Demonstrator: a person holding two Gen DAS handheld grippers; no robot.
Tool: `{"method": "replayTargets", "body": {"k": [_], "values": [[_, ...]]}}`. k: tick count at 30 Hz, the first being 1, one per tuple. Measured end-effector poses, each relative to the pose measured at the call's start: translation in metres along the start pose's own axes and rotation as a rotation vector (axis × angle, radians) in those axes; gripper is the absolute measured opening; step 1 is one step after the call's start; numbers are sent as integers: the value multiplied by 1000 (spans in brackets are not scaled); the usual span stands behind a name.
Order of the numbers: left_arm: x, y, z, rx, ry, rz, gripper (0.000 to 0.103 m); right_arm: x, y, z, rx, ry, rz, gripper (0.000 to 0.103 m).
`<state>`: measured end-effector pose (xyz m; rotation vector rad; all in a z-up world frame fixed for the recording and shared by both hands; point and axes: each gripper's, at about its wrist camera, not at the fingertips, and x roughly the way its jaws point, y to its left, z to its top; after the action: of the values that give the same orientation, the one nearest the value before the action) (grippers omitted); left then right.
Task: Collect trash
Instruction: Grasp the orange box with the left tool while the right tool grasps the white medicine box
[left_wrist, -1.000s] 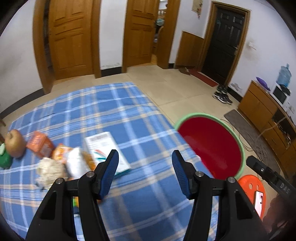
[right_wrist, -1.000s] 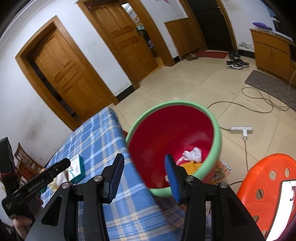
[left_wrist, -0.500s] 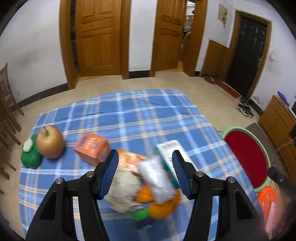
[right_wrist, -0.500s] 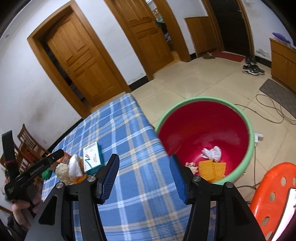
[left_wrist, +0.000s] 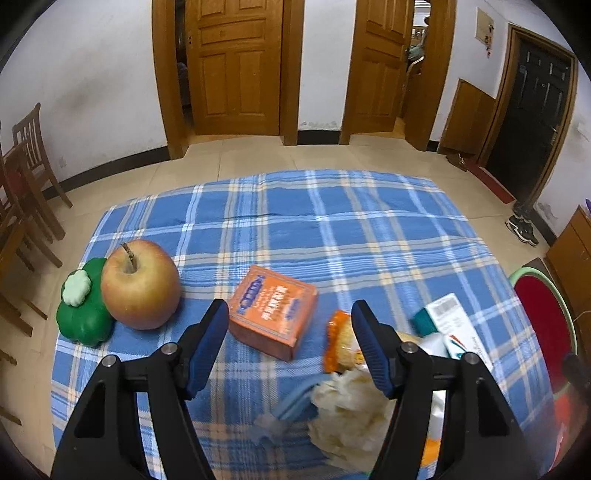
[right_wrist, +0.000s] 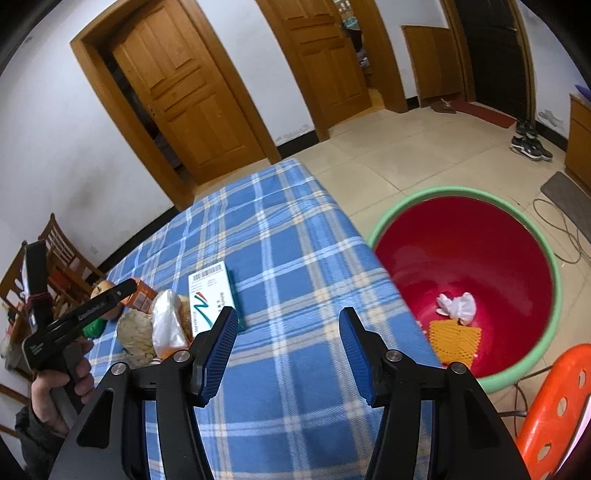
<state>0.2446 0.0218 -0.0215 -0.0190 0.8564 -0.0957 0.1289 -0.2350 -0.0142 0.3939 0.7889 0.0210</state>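
My left gripper (left_wrist: 290, 328) is open and empty just above an orange box (left_wrist: 273, 315) on the blue plaid tablecloth (left_wrist: 332, 229). Right of it lie an orange snack wrapper (left_wrist: 341, 345), a crumpled paper wad (left_wrist: 351, 410) and a white-green box (left_wrist: 452, 328). My right gripper (right_wrist: 286, 332) is open and empty over the cloth (right_wrist: 288, 258), near the white-green box (right_wrist: 210, 295), a clear bag (right_wrist: 168, 321) and the paper wad (right_wrist: 136, 338). The red bin with a green rim (right_wrist: 465, 254) stands on the floor, holding a white wad (right_wrist: 456, 306) and orange netting (right_wrist: 454, 338).
An apple (left_wrist: 140, 284) and a green toy (left_wrist: 83, 314) sit at the cloth's left edge. Wooden chairs (left_wrist: 22, 192) stand at far left. An orange stool (right_wrist: 554, 410) is beside the bin. Cables (right_wrist: 561, 225) and shoes (right_wrist: 530, 144) lie on the floor.
The left gripper has swung left from the bin side to the orange box and apple. The right gripper has pulled back from over the bin toward the table.
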Motion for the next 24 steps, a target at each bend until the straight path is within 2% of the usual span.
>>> {"method": "replayTargets", "body": {"k": [12, 23, 24], "values": [[21, 12, 0, -22, -1, 24, 70, 29, 33, 4, -66, 53, 34, 58], [32, 19, -5, -47, 13, -11, 70, 66, 59, 3, -136, 134, 56, 59], [33, 19, -4, -51, 14, -17, 66, 69, 61, 3, -145, 141, 57, 59]]}}
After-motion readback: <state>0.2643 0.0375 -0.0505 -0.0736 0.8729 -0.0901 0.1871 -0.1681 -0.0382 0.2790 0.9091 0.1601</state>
